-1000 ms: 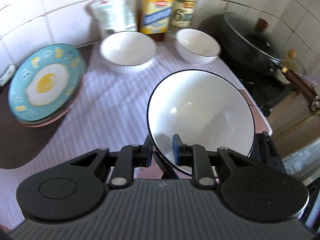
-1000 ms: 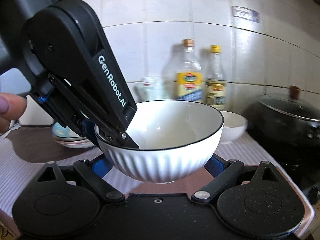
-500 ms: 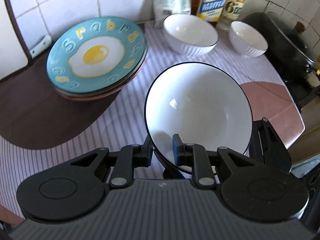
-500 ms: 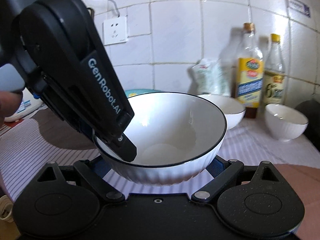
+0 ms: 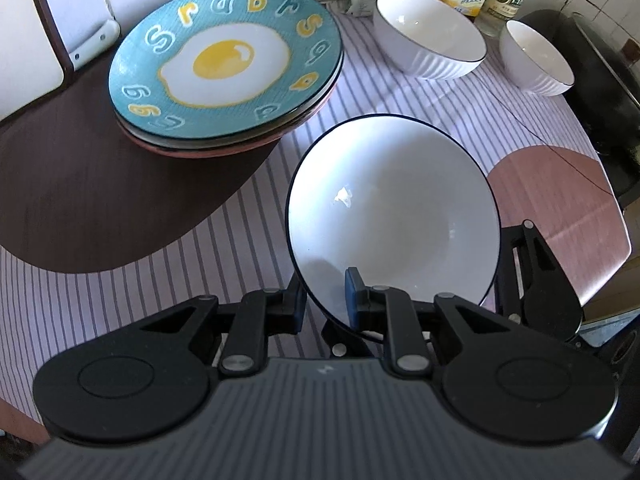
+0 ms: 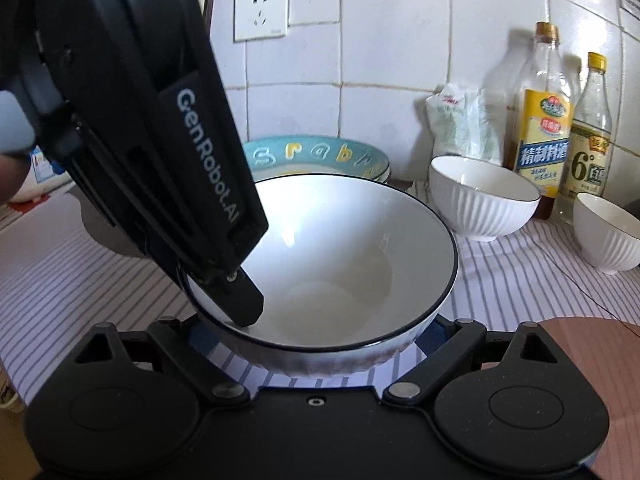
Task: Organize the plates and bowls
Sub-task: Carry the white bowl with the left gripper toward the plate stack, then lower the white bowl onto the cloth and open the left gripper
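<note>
Only the right wrist view shows the wall socket [image 6: 261, 11]; only the left shows the dark pot [image 5: 608, 80] at far right. Compared with a second ago, the plate stack [image 5: 228, 68] looms larger, ahead-left of the left claw [image 5: 326, 296], which is clamped on the near rim of the large bowl [image 5: 396, 200]. The right claw [image 6: 316, 344] cradles the bowl's ribbed underside, jaws wide; contact unclear. Two smaller bowls [image 6: 484, 196] stand beyond on the striped bench [image 5: 120, 300].
</note>
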`<state>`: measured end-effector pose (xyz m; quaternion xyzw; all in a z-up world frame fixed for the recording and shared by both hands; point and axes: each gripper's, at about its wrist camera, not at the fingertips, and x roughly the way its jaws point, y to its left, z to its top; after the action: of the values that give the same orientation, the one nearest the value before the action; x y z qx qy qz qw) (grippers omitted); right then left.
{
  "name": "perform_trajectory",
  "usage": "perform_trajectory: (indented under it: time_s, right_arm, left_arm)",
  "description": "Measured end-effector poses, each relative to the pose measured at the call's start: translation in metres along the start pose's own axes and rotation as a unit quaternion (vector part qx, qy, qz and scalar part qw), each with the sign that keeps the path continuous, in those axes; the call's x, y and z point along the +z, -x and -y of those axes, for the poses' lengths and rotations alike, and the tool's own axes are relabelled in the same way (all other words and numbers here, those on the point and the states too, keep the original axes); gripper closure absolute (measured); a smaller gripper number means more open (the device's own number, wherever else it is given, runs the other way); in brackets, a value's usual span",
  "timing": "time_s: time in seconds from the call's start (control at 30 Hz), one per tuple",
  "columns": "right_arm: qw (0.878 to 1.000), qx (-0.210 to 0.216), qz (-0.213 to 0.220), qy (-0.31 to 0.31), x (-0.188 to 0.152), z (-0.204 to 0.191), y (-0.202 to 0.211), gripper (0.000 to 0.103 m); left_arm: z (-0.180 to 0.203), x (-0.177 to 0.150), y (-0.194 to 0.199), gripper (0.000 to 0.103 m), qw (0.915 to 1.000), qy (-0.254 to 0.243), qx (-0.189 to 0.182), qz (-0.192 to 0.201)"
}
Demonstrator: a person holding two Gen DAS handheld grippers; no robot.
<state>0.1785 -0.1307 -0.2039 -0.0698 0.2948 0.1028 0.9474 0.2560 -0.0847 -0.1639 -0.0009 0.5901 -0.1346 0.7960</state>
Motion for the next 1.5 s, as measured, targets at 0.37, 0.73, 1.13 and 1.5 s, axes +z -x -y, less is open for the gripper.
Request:
perform_trajectory:
  time_s: [0.37, 0.73, 1.13, 1.5]
  right_arm:
    - [0.997, -0.033, -0.064, -0.018, 0.002, -0.006, 0.011, 0.005]
    - [0.987, -0.045, -0.065, -0.139, 0.019, 0.020, 0.079, 0.005]
    - [0.973, -0.030, -0.056, -0.220, 0.066, 0.062, 0.109, 0.012]
    - [0.956, -0.013, -0.055, -0.287, 0.100, 0.096, 0.098, 0.023]
  left_arm:
    - [-0.015, 0.000, -0.007, 0.084, 0.9988, 0.033, -0.036, -0.010]
    - [-0.025, 0.008, 0.027, 0.062, 0.9995, 0.017, -0.025, -0.007]
    - [-0.024, 0.019, 0.072, 0.047, 0.9994, -0.008, -0.030, 0.013]
    - [-0.013, 0.057, 0.091, 0.038, 0.9963, -0.048, -0.035, 0.062]
